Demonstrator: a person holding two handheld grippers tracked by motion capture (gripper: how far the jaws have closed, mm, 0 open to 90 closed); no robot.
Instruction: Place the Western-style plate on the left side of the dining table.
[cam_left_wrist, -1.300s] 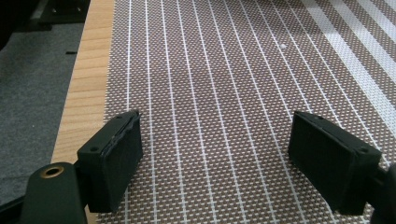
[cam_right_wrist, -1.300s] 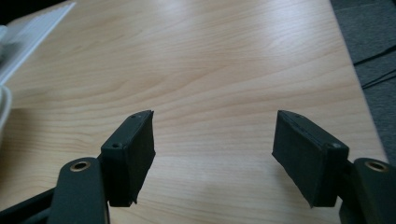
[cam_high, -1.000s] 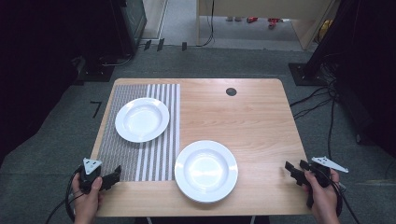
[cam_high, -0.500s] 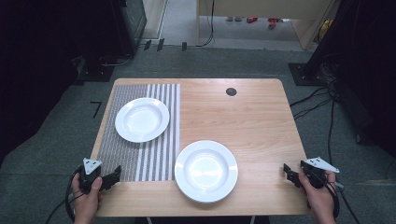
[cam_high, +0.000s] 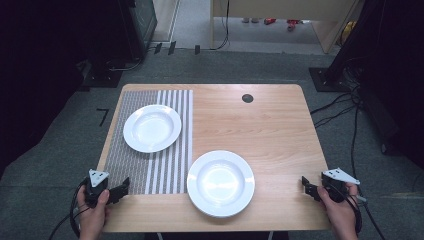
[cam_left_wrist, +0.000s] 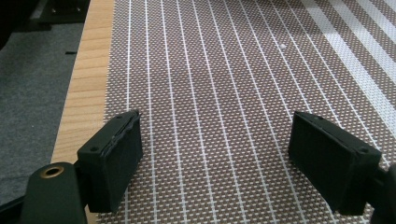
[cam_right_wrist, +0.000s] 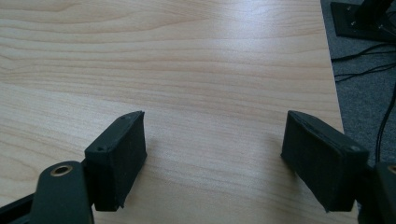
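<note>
Two white plates rest on the wooden table (cam_high: 270, 125). One plate (cam_high: 152, 128) lies on the striped placemat (cam_high: 130, 165) at the left; the other plate (cam_high: 220, 182) lies on bare wood near the front. My left gripper (cam_high: 121, 188) hovers over the mat's front left corner, open and empty, its pads (cam_left_wrist: 112, 156) wide apart above the mat's weave (cam_left_wrist: 215, 93). My right gripper (cam_high: 305, 186) is at the table's front right edge, open and empty; its jaws have just been opening over bare wood (cam_right_wrist: 187, 70).
A dark round cable hole (cam_high: 247, 98) sits near the table's far edge. Cables (cam_high: 340, 107) run across the grey carpet to the right of the table. Dark furniture stands at the far left and right.
The right gripper has shifted slightly left onto the table's front right edge. The left gripper and both plates have stayed put.
</note>
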